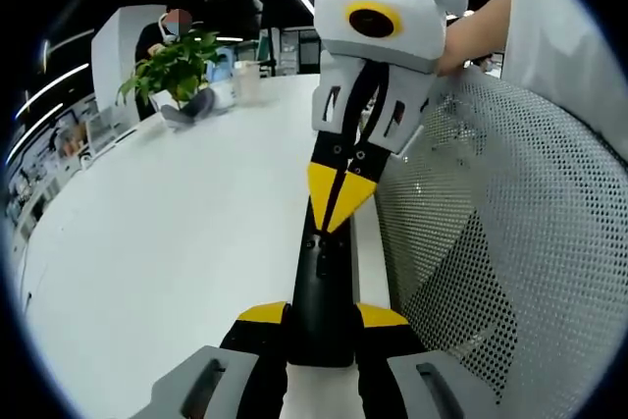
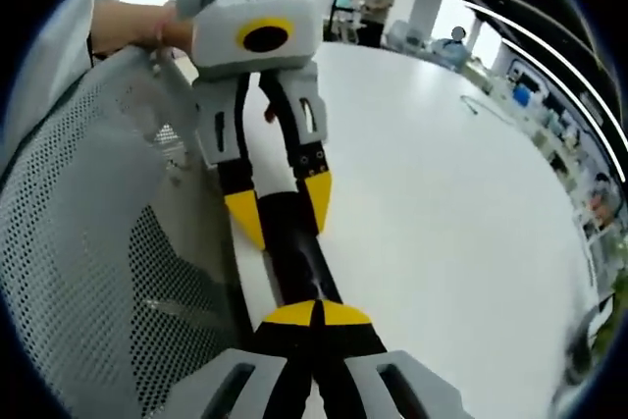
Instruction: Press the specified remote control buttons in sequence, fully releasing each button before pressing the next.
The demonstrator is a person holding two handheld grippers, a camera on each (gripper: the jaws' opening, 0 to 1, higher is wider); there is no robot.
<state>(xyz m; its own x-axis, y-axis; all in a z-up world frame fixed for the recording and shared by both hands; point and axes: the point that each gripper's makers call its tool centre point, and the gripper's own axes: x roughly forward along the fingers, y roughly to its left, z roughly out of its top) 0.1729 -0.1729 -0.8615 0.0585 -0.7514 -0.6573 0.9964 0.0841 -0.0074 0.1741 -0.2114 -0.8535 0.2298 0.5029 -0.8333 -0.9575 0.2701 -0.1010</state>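
Black remote control [image 1: 322, 287] lay on the white table [image 1: 177, 242] beside a mesh chair back [image 1: 500, 242]; left hand-held gripper [image 1: 322, 326] pinched one end, right hand-held gripper [image 2: 316, 316] pressed together over the other.

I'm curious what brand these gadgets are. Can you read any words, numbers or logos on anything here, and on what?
No text can be read in either view.
Remote control: its buttons show as small dark bumps, no legible marks.
Left hand-held gripper and right hand-held gripper: plain white, black and yellow, no visible lettering.
Background displays: too blurred to read.
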